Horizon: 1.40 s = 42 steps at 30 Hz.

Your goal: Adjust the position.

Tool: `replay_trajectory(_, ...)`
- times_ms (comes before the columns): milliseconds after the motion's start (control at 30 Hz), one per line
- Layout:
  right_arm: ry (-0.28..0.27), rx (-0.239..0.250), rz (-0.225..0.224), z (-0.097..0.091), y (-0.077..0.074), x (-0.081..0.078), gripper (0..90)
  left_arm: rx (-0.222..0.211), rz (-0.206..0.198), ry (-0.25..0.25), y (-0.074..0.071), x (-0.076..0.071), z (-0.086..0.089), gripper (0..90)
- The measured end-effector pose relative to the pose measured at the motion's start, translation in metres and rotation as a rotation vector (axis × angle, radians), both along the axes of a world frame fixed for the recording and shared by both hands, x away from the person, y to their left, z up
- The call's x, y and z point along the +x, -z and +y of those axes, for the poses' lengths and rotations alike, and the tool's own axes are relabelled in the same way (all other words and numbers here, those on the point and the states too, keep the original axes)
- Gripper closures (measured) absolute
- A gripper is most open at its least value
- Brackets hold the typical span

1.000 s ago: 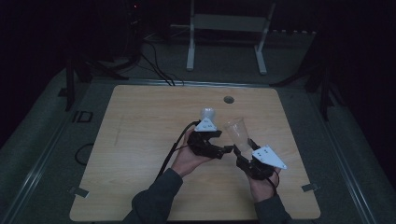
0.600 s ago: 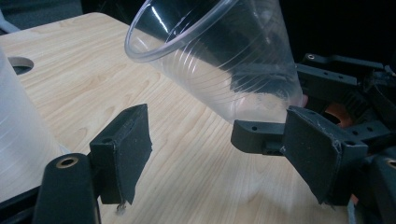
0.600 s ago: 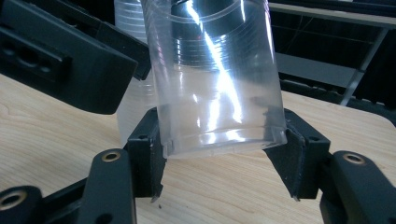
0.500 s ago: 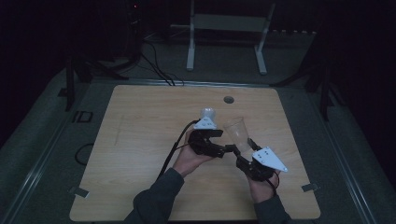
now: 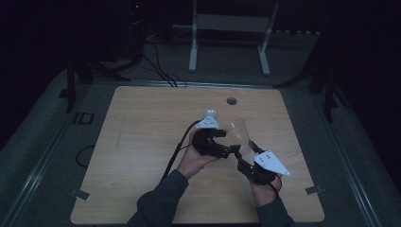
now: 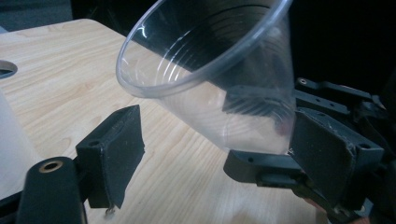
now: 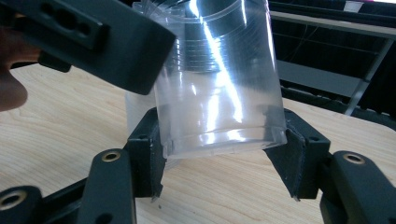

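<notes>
Right gripper clamps the base of the clear cup, holding it tilted above the table near centre, mouth toward 11 o'clock. Left gripper has just been opening; its jaws stand apart at the cup without pressing it, likely letting go so the right alone carries it. White roll at 12 o'clock of the left gripper. No readable writing.

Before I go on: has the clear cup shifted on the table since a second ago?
No. In the high view the clear cup sits the same way off the table's round hole, clamped at its base by the right tool.
</notes>
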State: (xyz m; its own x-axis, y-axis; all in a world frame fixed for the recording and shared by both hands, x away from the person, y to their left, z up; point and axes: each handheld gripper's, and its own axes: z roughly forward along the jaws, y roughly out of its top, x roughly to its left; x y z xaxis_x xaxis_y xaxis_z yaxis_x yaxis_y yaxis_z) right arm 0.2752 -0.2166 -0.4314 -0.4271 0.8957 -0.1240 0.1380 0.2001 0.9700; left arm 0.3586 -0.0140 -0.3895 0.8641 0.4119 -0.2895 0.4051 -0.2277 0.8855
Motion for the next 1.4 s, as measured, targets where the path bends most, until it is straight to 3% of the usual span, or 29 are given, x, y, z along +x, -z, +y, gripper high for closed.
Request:
replay_trajectory(133, -0.004, 0.002, -0.002, 0.0006, 0.0003, -0.0004, 41.6, -0.007, 0.001, 0.004, -0.0004, 0.0005, -0.0024, 16.7)
replay_trajectory(533, -0.027, -0.003, 0.006, 0.0048, 0.0051, -0.0012, 41.5, -0.127, 0.073, -0.014, 0.0009, 0.009, -0.0015, 16.7)
replay_trajectory(667, -0.037, -0.021, 0.007, 0.0064, 0.006, -0.001, 41.3, -0.156, 0.088, -0.016, 0.0021, 0.0089, -0.003, 20.4)
replay_trajectory(1133, -0.054, -0.042, 0.035, 0.0066, 0.0053, 0.0007, 39.2, -0.154, 0.071, -0.025, 0.0027, 0.0053, -0.0033, 29.5)
replay_trajectory(1400, -0.117, -0.061, 0.105, 0.0033, 0.0009, 0.007, 29.8, -0.12, 0.052, -0.04, 0.0032, 0.0052, -0.0016, 29.7)
